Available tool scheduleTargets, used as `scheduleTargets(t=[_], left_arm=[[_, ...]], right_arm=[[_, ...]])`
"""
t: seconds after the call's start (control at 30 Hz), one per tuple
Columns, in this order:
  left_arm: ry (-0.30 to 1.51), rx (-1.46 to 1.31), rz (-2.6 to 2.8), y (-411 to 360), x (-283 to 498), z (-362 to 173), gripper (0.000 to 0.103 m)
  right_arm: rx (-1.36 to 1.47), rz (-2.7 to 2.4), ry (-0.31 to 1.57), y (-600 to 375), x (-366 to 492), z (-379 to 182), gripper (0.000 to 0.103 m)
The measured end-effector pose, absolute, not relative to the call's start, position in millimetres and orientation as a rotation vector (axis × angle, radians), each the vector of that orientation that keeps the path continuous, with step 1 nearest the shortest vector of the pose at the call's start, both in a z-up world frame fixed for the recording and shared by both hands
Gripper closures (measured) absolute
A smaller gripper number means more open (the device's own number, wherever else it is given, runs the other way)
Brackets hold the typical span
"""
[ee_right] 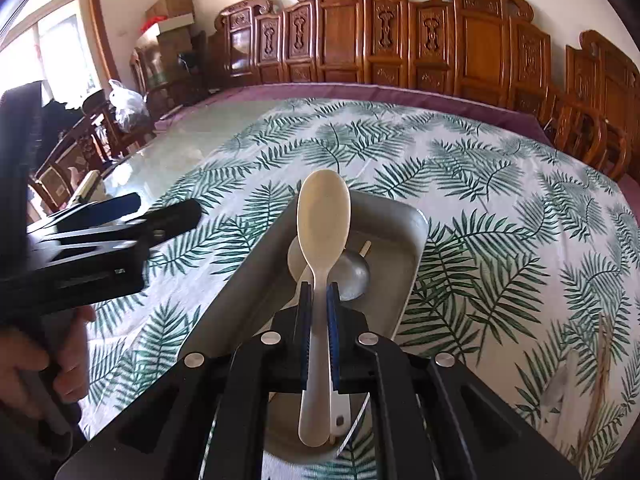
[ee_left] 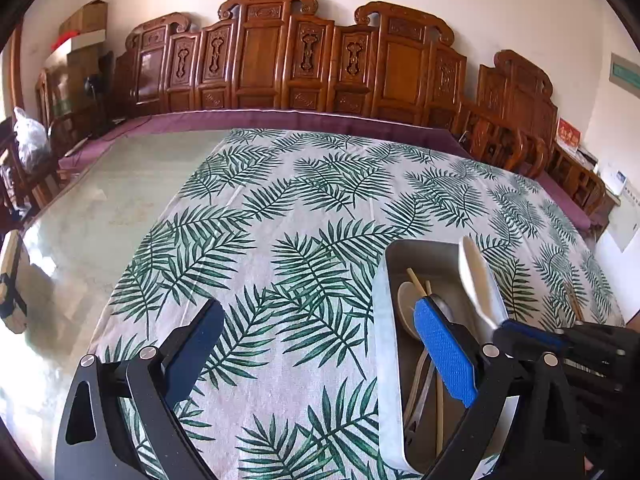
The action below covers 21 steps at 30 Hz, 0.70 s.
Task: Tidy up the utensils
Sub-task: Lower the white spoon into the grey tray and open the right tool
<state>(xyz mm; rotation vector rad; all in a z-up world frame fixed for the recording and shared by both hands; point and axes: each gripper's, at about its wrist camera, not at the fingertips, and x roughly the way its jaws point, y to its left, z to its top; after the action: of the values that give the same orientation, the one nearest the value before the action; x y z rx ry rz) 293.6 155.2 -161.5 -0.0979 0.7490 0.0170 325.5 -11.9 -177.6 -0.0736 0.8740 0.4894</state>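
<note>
The right gripper pinches the handle of a cream-white plastic spoon, whose bowl points forward, raised above the grey rectangular metal tray. Beneath its fingers, a round steel ladle and a wooden chopstick lie in the tray. The left gripper, fingers spread wide, hovers over the fern-print tablecloth, the tray just under its right finger.

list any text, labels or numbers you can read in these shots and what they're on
No text here is readable.
Red card by the wall, right of the table: gold characters, too blurred to read.
Green-and-white wall sign: lettering too small to read.
White spoon, tray and both grippers: no visible markings.
</note>
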Motion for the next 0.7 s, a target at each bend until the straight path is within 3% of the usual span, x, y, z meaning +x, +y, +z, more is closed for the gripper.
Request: scheduleTargets(t=[0.7], left_arm=[[0.766,-0.066,0.01,147,294,-166,0.011]], right_arm=[[-0.057,0.484,0.895,-13,335,-189,0.093]])
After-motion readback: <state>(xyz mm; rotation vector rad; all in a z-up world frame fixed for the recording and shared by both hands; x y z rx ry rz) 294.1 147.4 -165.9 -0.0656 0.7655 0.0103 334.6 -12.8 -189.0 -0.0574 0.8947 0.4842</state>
